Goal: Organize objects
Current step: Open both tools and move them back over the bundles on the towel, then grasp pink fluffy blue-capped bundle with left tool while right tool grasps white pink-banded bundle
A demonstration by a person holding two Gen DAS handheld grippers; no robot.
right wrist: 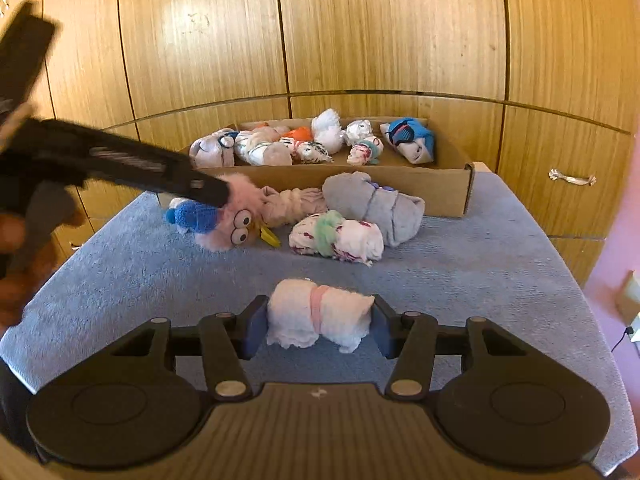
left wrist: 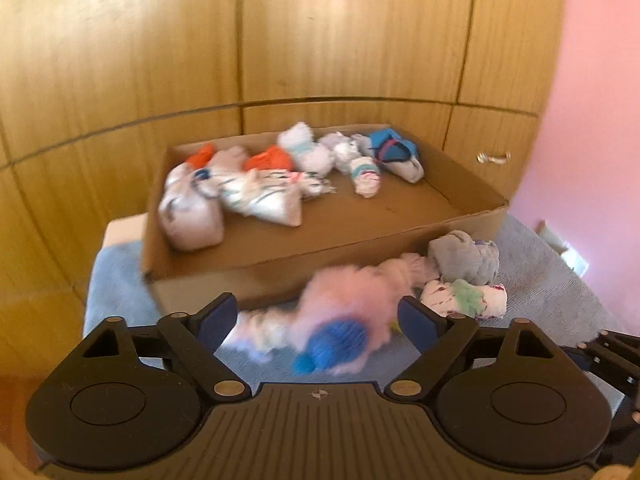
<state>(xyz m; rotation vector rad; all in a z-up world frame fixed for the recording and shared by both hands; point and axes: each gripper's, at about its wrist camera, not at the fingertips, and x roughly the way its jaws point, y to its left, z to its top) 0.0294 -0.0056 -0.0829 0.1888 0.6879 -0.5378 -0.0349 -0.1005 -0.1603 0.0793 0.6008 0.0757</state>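
A cardboard box (left wrist: 360, 248) (right wrist: 448, 190) holds several rolled sock bundles (left wrist: 260, 196) (right wrist: 260, 148). In front of it on the blue towel (right wrist: 480, 272) lie a fuzzy pink sock with a blue tip and googly eyes (left wrist: 340, 312) (right wrist: 232, 224), a grey bundle (left wrist: 464, 258) (right wrist: 376, 204) and a white-green bundle (left wrist: 464, 298) (right wrist: 336, 238). My left gripper (left wrist: 316, 316) (right wrist: 216, 196) is open around the pink sock. My right gripper (right wrist: 320, 320) is shut on a white bundle with a pink band (right wrist: 320, 316).
Wooden wardrobe doors (left wrist: 320, 40) stand right behind the box. A metal drawer handle (right wrist: 572, 178) is at the right. A pink wall (left wrist: 600, 120) lies to the far right. The towel's front edge falls off near my right gripper.
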